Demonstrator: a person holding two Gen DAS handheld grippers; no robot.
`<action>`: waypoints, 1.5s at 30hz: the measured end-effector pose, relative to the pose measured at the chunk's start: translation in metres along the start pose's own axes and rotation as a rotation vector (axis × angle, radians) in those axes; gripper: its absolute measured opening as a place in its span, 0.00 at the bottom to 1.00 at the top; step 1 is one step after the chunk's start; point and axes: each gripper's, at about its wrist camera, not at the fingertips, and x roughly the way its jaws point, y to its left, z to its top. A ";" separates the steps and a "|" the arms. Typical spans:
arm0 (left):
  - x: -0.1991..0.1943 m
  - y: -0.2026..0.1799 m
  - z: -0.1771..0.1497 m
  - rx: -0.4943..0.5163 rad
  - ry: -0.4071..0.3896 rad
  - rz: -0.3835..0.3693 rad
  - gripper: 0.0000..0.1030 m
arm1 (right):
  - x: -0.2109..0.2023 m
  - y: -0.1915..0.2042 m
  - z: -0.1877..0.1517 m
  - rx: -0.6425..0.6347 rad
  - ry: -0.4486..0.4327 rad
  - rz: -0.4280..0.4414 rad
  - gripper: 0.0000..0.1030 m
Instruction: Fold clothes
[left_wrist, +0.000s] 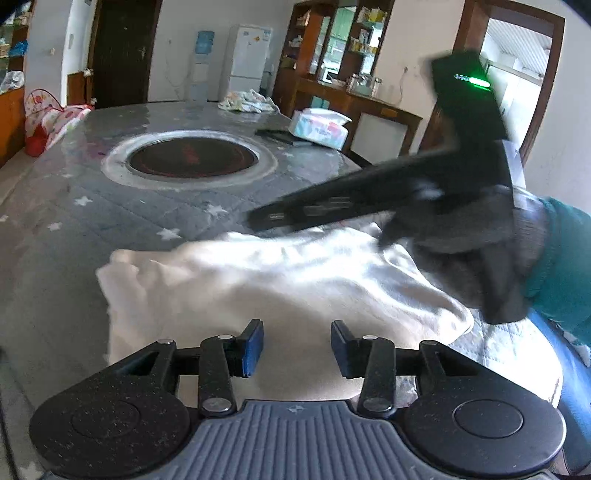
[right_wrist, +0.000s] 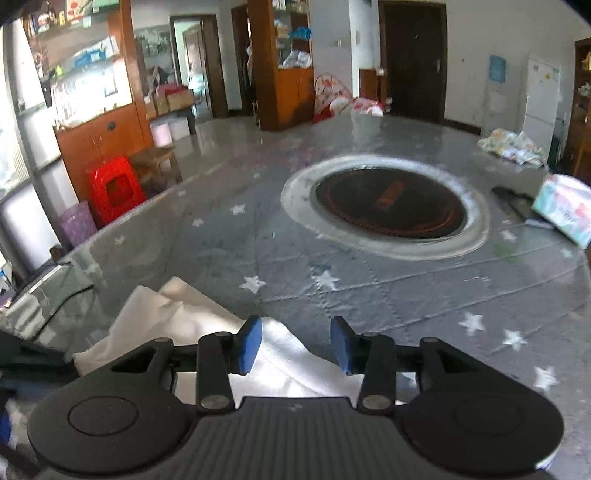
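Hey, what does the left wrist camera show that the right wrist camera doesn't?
Only the left wrist view shows the right gripper from outside, blurred, held by a gloved hand above the white garment.

Only the right wrist view shows the red stool and purple bin beside the table.

Both show the garment, the star-patterned table cover, the round burner, the tissue pack, and each camera's own open fingers; the left gripper holds nothing.
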 end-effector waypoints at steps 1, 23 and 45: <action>-0.003 0.002 0.000 -0.003 -0.005 0.006 0.42 | -0.010 0.001 -0.004 -0.013 -0.007 0.000 0.40; -0.017 0.008 -0.016 -0.001 0.006 0.056 0.42 | -0.100 0.024 -0.109 0.028 -0.009 -0.033 0.35; -0.026 0.031 -0.016 -0.103 0.013 0.120 0.42 | -0.110 0.022 -0.107 0.039 -0.058 -0.061 0.32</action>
